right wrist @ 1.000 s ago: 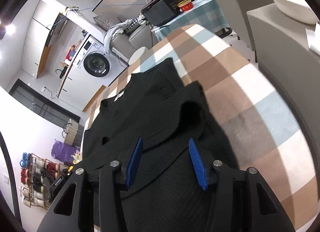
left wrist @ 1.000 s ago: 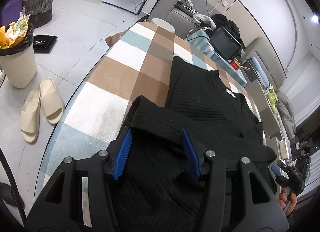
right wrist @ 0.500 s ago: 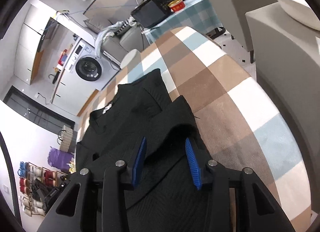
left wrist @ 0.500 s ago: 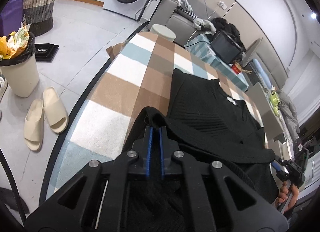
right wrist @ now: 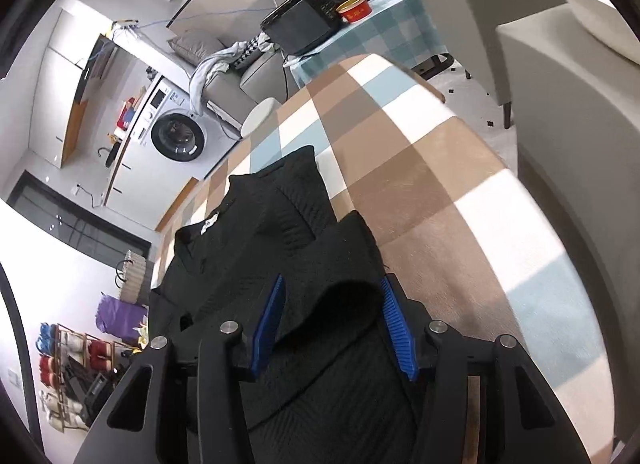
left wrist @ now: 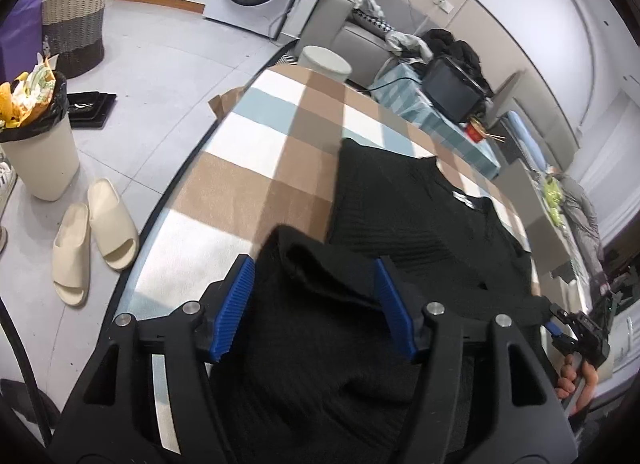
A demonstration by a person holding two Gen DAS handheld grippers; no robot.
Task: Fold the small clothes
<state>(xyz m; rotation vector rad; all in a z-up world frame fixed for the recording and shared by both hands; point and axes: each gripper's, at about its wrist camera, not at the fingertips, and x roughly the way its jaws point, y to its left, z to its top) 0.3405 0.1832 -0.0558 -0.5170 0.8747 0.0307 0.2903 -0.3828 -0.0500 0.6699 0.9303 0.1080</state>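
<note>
**Hem folded up, both grippers letting go**

A black knit sweater (left wrist: 420,216) lies flat on the checked tablecloth (left wrist: 256,184), with the collar and its white label at the far side. The near part of the sweater is folded over the body, and each corner of this fold sits between the fingers of one gripper.

The left gripper (left wrist: 314,308) has its blue pads apart and the jaws are opening; the raised fold corner is between them, but the pads do not press it. The right gripper (right wrist: 332,322) also stands apart and its jaws are opening a little; a hump of the fabric rises between the pads, close to the right one, without a visible pinch.

The step in hand seems to be the release of the fold. To do it well, both grippers should open enough before they go back, so that the ribbed pads do not catch the loose knit and pull the fold open. Both sides should leave together and low, along the cloth, not upward. The two humps at the corners probably need a light press after, because the knit is thick and springs up. The fold edge should stay parallel to the near table edge.
</note>
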